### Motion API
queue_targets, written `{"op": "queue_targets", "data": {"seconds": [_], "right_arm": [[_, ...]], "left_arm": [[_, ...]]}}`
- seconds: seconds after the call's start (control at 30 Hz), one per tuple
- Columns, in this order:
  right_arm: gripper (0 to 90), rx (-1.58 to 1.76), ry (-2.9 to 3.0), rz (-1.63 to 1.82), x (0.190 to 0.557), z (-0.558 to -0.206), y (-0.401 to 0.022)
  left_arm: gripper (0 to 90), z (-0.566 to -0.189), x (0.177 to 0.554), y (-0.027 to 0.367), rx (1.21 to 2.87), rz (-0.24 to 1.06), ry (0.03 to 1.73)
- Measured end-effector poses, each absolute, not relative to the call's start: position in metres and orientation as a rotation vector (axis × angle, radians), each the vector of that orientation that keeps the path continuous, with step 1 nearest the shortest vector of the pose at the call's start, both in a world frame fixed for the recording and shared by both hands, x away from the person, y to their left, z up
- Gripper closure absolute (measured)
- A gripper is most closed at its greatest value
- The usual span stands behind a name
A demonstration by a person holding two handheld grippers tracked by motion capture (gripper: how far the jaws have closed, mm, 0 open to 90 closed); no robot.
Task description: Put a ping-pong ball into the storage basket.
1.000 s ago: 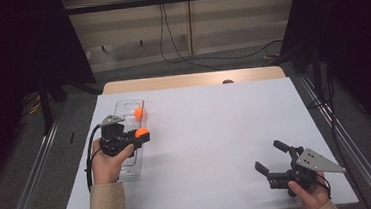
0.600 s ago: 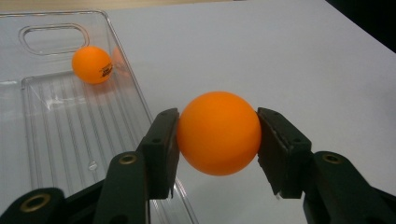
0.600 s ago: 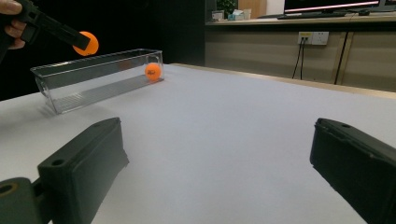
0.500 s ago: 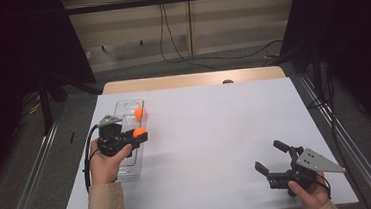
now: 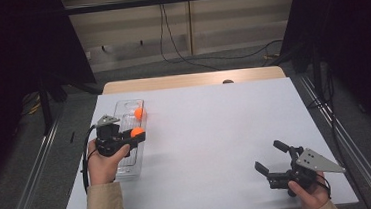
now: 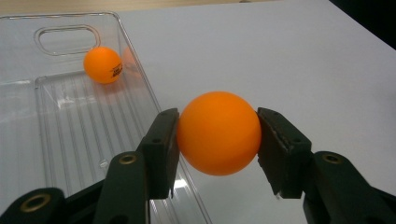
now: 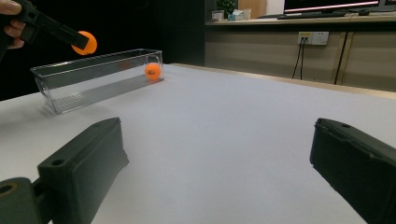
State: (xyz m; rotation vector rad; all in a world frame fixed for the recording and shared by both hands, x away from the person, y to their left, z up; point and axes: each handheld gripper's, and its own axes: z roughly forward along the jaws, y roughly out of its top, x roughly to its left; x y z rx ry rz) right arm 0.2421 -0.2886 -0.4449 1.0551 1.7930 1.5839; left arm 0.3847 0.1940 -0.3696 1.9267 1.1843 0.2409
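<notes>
White tabletop (image 5: 211, 132) stretches bare between the hands. Pinched between the left gripper's (image 6: 217, 135) pads, an orange ball (image 6: 218, 133) hangs above the clear tray's (image 5: 126, 162) right rim; a second ball (image 5: 139, 113) lies at its far end. Near the front right edge, the right gripper (image 5: 270, 158) gapes, holding nothing.

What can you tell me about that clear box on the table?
The box is a long, narrow, see-through plastic tray with a ribbed floor and a handle cut-out in its far end wall. It lies flat near the table's left edge. One orange ball rests inside at the far end. A second ball, held in the left gripper, sits over its right rim.
</notes>
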Motion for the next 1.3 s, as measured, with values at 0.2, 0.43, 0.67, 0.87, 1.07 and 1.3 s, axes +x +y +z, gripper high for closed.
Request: {"op": "queue_targets", "data": {"seconds": [0.2, 0.43, 0.67, 0.87, 1.07, 1.3], "right_arm": [[2.4, 1.055, 1.793, 1.584, 0.242, -0.445, -0.289], [2.4, 1.055, 1.793, 1.584, 0.242, -0.445, -0.289], [2.4, 1.054, 1.793, 1.584, 0.242, -0.445, -0.289], [2.4, 1.054, 1.793, 1.584, 0.242, -0.445, -0.289], [2.4, 1.054, 1.793, 1.584, 0.242, -0.445, -0.289], [2.4, 1.055, 1.793, 1.584, 0.242, -0.445, -0.289]], "left_arm": [[50.8, -0.37, 0.385, 0.195, 1.929, 0.251, 1.188], [50.8, -0.369, 0.385, 0.198, 1.92, 0.26, 1.195], [50.8, -0.369, 0.384, 0.2, 1.919, 0.269, 1.203], [50.8, -0.37, 0.384, 0.201, 1.92, 0.275, 1.208], [50.8, -0.371, 0.385, 0.202, 1.92, 0.279, 1.211], [50.7, -0.372, 0.385, 0.205, 1.912, 0.292, 1.217]]}}
